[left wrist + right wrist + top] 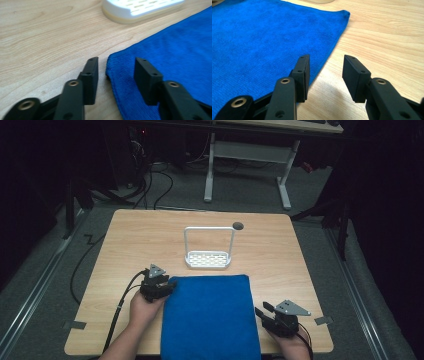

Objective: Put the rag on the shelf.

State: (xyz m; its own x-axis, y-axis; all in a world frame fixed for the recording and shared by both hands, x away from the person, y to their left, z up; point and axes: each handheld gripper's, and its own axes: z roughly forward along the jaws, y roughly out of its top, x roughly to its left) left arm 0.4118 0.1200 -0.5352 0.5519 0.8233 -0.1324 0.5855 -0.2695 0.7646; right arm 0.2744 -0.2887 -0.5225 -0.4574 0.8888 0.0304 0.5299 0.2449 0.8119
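A folded blue towel (210,315) lies flat at the table's front middle, its near end hanging over the front edge. My left gripper (169,285) is open at the towel's far left corner. In the left gripper view it (116,72) straddles the towel (175,50) edge, one jaw over bare wood and the other over the cloth. My right gripper (260,312) is open beside the towel's right edge. In the right gripper view it (325,72) has one jaw over the towel (262,37) hem and the other over wood. Neither grips the cloth.
A white rack (208,260) with a slotted base and a tall wire loop stands just beyond the towel; its base (140,10) shows in the left gripper view. A dark round hole (238,225) sits in the wooden table (140,240) at the back. Tape tabs mark the front corners.
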